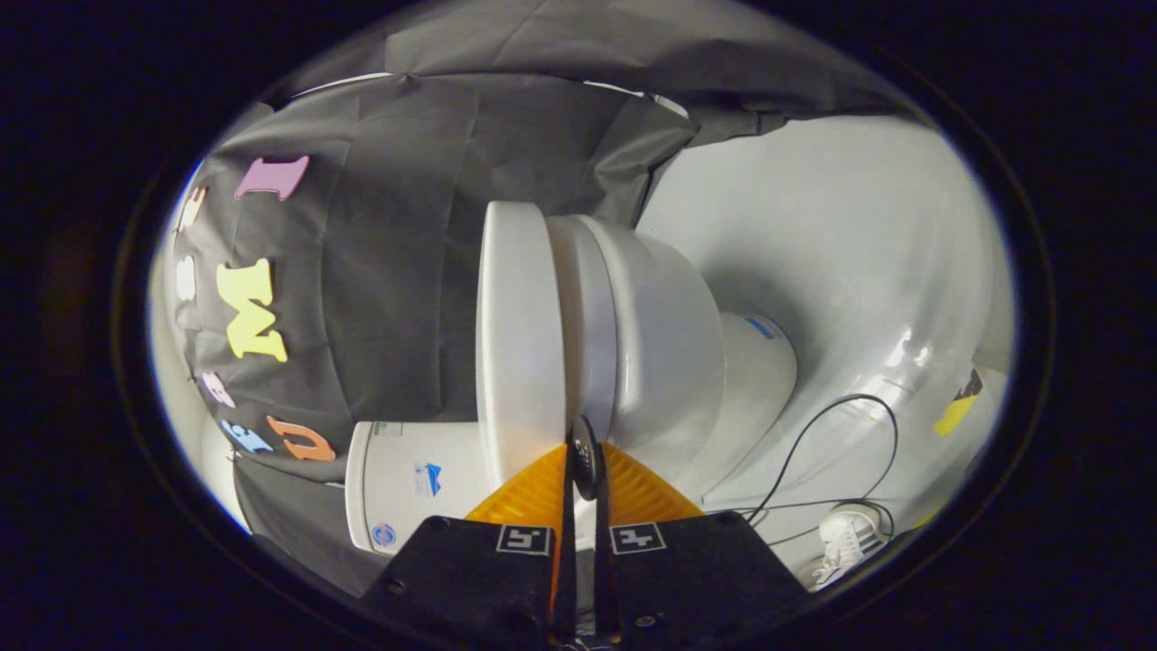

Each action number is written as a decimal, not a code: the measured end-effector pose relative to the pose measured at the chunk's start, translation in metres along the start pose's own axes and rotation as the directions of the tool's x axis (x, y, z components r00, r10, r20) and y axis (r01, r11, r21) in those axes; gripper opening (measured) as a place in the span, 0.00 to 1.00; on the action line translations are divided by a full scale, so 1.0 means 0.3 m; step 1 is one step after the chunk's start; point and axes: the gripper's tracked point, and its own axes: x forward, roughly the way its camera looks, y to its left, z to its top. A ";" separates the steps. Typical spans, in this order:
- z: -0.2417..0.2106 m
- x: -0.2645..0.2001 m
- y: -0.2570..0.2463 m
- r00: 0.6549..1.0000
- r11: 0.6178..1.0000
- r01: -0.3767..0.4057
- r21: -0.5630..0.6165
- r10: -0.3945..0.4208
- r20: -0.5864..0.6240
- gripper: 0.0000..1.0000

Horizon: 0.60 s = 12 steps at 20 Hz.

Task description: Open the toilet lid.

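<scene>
The gripper [583,457] is sitting with its two fingers drawn almost together, only a thin slit showing between them, and the tips are meeting a small dark round piece [584,459] at the near edge of the toilet. Whether the fingers are actually pinching that piece, or the rim of the lid beside it, I cannot tell; the tips are hiding the contact.

The lid [520,334] is lying just beyond the fingertips, a smooth, glossy white slab with rounded edges, looking closed or nearly closed against the seat [586,316]. The view is rolled on its side, so the lid is appearing to the left of the seat and bowl [669,344], with the tank [407,484] nearer and further left.

Judging by its look, the lid is hard moulded plastic: stiff, fairly light, and slippery under the fingers. It is likely turning on a hinge at the tank end, so the best hold is at the free front lip, hooked from under the edge rather than squeezed.

Further out, a thin black cable [813,452] is curling across the pale shiny floor [859,271], and a white shoe [845,538] is standing to the right of the gripper.
</scene>
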 end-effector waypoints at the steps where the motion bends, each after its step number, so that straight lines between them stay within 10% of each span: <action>1: 0.003 0.001 0.002 1.000 1.000 0.001 -0.003 -0.001 0.003 0.11; 12: 0.004 -0.016 0.057 0.999 0.980 0.044 -0.196 -0.039 0.032 0.07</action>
